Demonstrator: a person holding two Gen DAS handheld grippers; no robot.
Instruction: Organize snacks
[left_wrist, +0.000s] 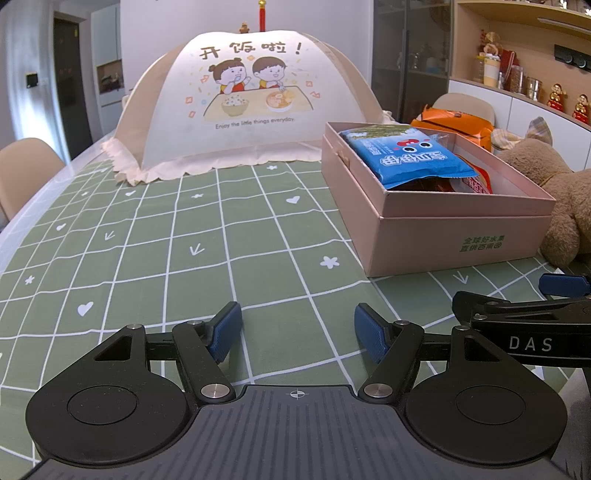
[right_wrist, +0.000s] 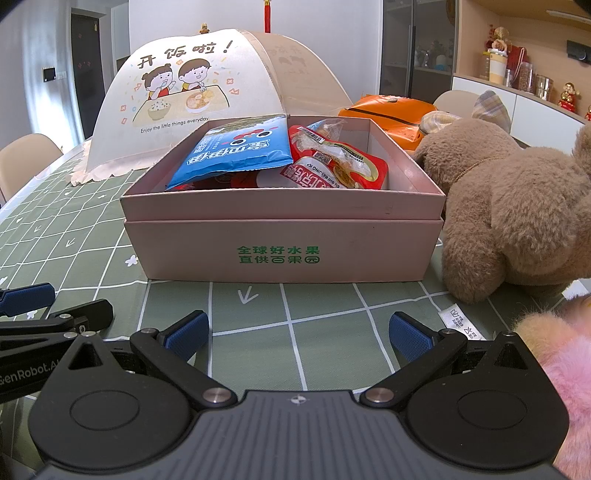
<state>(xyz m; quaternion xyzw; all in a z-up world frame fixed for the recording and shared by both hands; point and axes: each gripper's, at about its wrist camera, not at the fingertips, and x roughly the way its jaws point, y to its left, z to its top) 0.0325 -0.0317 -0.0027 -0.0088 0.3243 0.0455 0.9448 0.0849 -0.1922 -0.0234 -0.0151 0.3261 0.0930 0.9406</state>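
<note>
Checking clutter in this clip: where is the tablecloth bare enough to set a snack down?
Bare cloth lies left of the pink box, between it and the food cover, and in front of the box before the open right claw. Right of the box the brown plush toy crowds in.

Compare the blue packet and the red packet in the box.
The blue packet lies flat, tilted and on top; the red packet is puffier and sits lower beside it. The blue packet is matte; the red packet is glossy. Both are in the pink box.
</note>
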